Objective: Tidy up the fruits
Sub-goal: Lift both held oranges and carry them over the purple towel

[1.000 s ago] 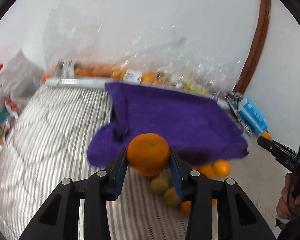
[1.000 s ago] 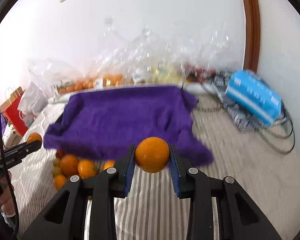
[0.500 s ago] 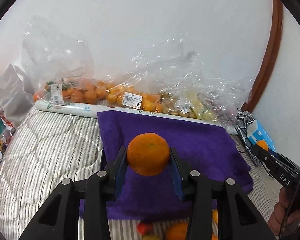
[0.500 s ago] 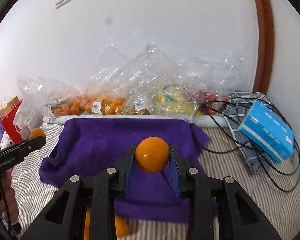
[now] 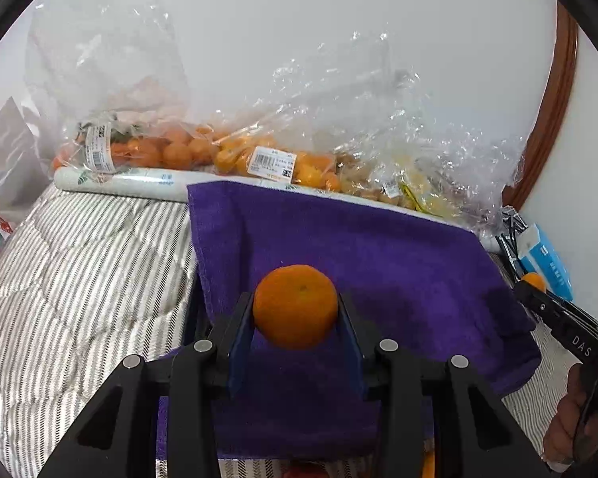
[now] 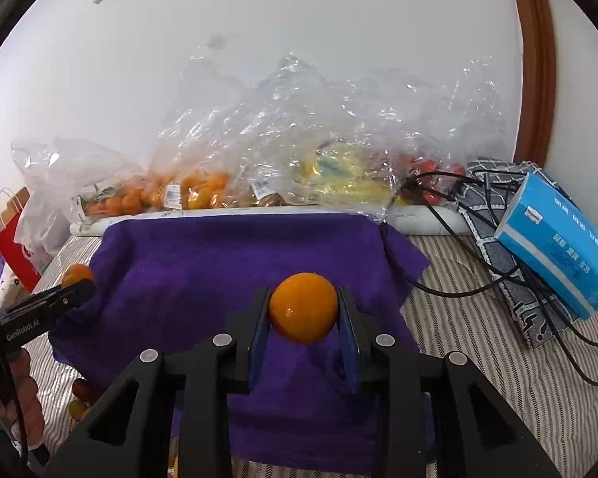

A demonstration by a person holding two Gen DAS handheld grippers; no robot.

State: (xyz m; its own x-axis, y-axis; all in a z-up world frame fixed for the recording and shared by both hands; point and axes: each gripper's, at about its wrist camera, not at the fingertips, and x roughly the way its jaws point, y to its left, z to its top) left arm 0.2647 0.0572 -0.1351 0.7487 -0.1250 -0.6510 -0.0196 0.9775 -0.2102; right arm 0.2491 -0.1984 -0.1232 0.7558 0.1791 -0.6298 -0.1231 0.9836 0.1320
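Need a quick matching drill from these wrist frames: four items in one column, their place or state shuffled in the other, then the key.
Items:
1. mandarin
2. smooth orange
3. blue tissue pack
4. purple towel

Places or states:
A. spread over the striped bedding
B. clamped in the right hand-held gripper
C. lying on the black cables at the right, near the wall
D. clamped in the left hand-held gripper

Pairs: 1-D, 2-B, 3-C, 4-A
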